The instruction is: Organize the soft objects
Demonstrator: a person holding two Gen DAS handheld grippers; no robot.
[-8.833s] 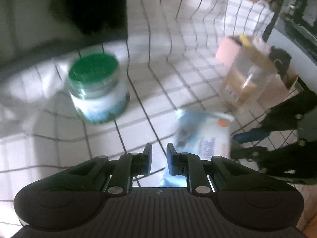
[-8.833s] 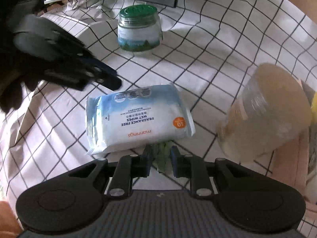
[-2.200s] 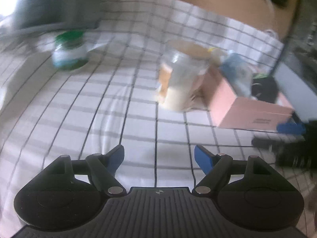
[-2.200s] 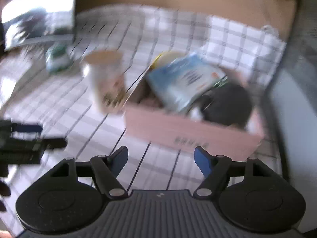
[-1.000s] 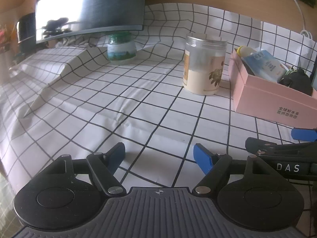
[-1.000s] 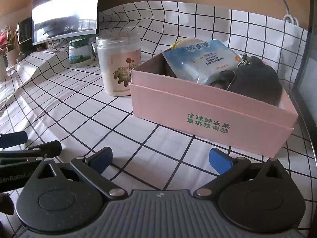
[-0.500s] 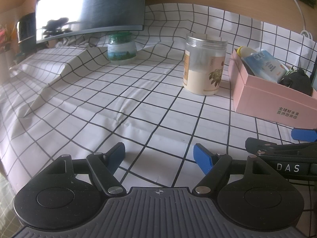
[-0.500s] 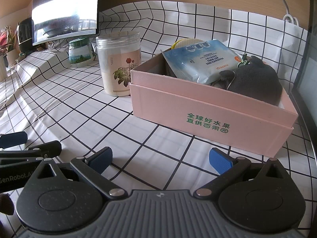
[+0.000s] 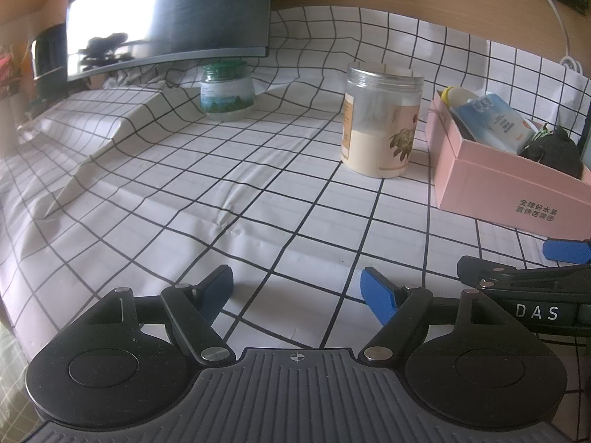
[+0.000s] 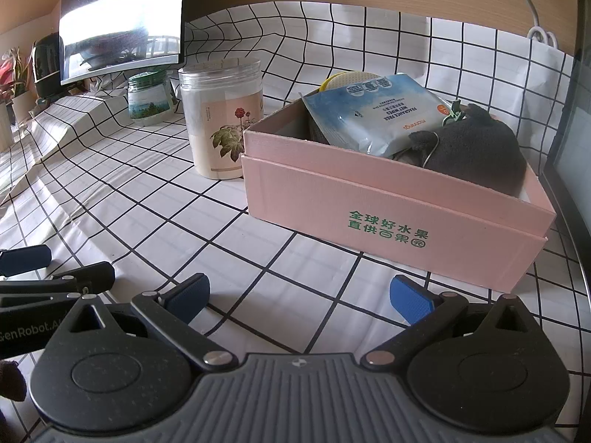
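Observation:
A pink box [image 10: 388,199] stands on the checked cloth, right of centre; it also shows in the left wrist view [image 9: 498,188]. Inside lie a blue wet wipes pack [image 10: 373,110], a dark grey soft pouch [image 10: 476,151] and a yellow sponge [image 10: 347,77]. The pack [image 9: 495,122] and pouch [image 9: 554,151] show in the left view too. My left gripper [image 9: 295,288] is open and empty, low over the cloth. My right gripper [image 10: 301,295] is open and empty in front of the box. Each gripper shows at the edge of the other's view.
A tall clear jar of cream powder [image 9: 380,122] stands left of the box. A small green-lidded jar [image 9: 227,88] stands further back under a monitor [image 9: 166,14]. A white cable [image 10: 528,3] hangs at the back wall. A dark screen edge [image 10: 576,147] lies right of the box.
In the last second nothing has moved. Earlier the wet wipes pack lay on the cloth with the right gripper shut at its edge; now it lies in the pink box and both grippers are open.

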